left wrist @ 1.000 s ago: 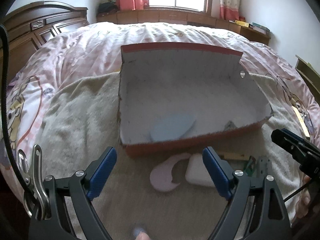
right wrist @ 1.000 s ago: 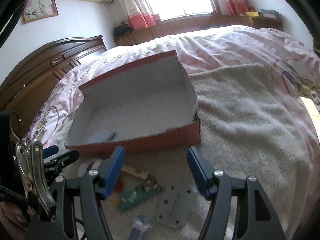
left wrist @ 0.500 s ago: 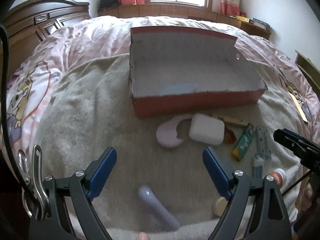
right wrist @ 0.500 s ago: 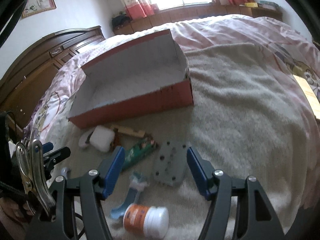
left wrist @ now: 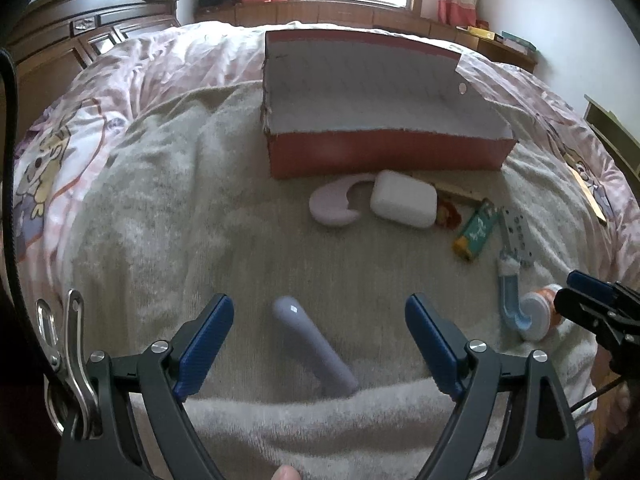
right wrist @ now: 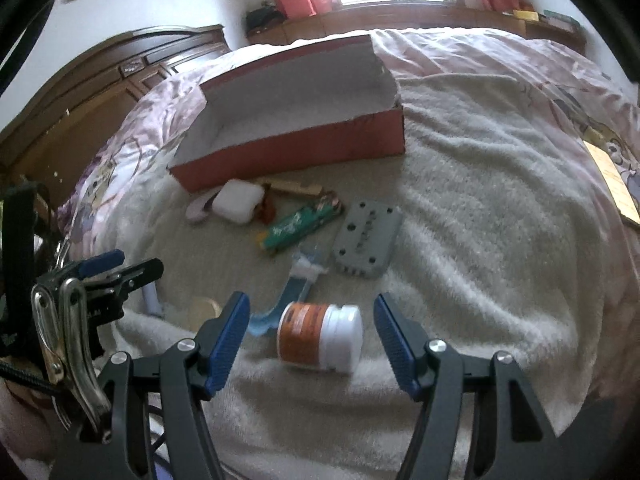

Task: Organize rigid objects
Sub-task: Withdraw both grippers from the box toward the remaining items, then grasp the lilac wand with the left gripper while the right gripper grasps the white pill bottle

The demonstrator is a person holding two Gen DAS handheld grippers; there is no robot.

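Observation:
A red cardboard box (left wrist: pixel 384 152) with a white inside stands open on a beige blanket on the bed; it also shows in the right wrist view (right wrist: pixel 296 148). My left gripper (left wrist: pixel 320 338) is open, with a lilac stick-shaped object (left wrist: pixel 314 346) lying between its fingers. My right gripper (right wrist: pixel 312 330) is open around an orange jar with a white lid (right wrist: pixel 320 338), lying on its side. In front of the box lie a white case (left wrist: pixel 402 199), a lilac curved piece (left wrist: pixel 334 208), a green packet (right wrist: pixel 300 226), a grey plate with holes (right wrist: pixel 368 240) and a blue hook (right wrist: pixel 280 304).
A wooden stick (right wrist: pixel 294 188) and a small red item (right wrist: pixel 266 210) lie by the white case. A round wooden disc (right wrist: pixel 206 308) lies near the left gripper. A dark wooden headboard (left wrist: pixel 92 32) stands at the left. The bed edge falls away on the right.
Both grippers have pulled back from the box toward the near edge of the blanket. The lilac stick now lies between the left fingers and the orange jar between the right fingers.

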